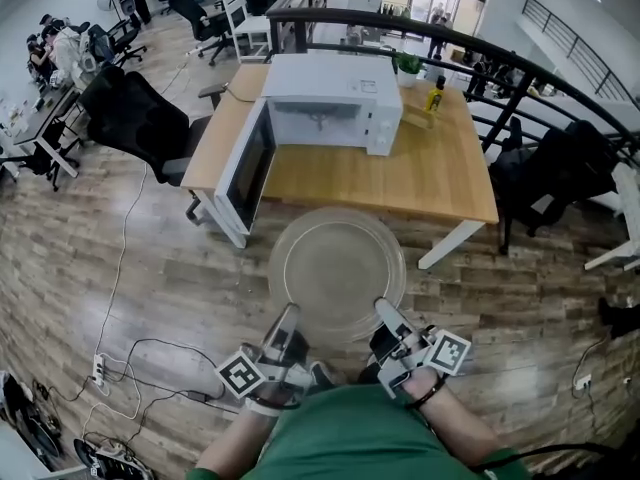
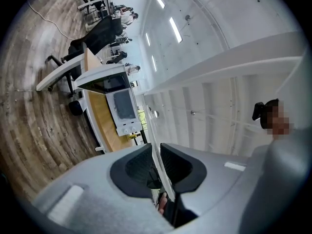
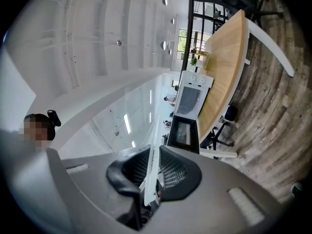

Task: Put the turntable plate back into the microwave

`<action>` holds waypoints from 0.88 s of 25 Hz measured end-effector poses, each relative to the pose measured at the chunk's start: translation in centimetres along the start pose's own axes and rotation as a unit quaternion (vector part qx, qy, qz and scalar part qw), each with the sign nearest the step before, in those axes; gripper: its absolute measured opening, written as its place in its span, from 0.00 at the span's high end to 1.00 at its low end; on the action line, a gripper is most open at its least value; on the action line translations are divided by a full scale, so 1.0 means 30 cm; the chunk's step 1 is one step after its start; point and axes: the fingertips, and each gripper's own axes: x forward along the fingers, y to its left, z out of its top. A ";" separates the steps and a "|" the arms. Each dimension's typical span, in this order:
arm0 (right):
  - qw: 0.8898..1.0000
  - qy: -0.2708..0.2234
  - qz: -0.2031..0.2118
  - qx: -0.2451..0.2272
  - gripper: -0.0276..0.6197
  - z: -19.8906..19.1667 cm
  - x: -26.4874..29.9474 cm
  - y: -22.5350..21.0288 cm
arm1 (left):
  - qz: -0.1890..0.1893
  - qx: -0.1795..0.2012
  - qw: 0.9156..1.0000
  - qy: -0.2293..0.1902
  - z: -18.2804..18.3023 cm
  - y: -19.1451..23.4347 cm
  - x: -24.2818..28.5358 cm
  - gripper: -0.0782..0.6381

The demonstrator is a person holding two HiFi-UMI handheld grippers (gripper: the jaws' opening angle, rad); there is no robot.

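**Plate clamped both sides, short of the oven**

Green shirt (image 1: 345, 433) fills bottom of head view. Just past it are L gripper (image 1: 288, 313) and R gripper (image 1: 385, 308), each w/ a marker cube, both clenched on near rim of turntable plate (image 1: 338, 268). Plate is up in the air over wood floor (image 1: 150, 268), roughly level, in front of table (image 1: 430, 183). Its far rim overlaps table's front edge in that view. It's well apart from microwave (image 1: 335, 98), which sits toward table's back w/ door (image 1: 245, 173) swung open to the left.

Head view only: plate's full round outline, plus bottle (image 1: 434, 96) and potted plant (image 1: 407, 64) beside microwave, black office chair (image 1: 135, 118) at left, cables (image 1: 150, 353) on floor.

Gripper views only: plate edge-on, a thin pale line betw. the dark ribbed pads, pads pressed on both faces, room tipped sideways. L gripper view shows microwave front w/ control panel. R gripper view also shows dark window of the open door.

Plate look: clear glass, round, shallow raised rim, faint inner ring, floorboards visible thru it. Ceiling lights show on the glass in R gripper view.
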 end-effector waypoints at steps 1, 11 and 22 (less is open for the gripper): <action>1.000 -0.001 -0.002 0.000 0.89 -0.006 0.004 0.000 | -0.001 -0.001 1.000 0.002 0.007 0.002 -0.002 0.80; 1.000 0.011 -0.013 0.017 0.89 0.046 0.091 -0.064 | 0.010 0.000 1.000 -0.002 0.057 0.056 0.076 0.80; 0.998 0.051 0.006 0.041 0.89 0.272 0.311 -0.175 | 0.032 0.009 0.999 -0.039 0.156 0.126 0.331 0.80</action>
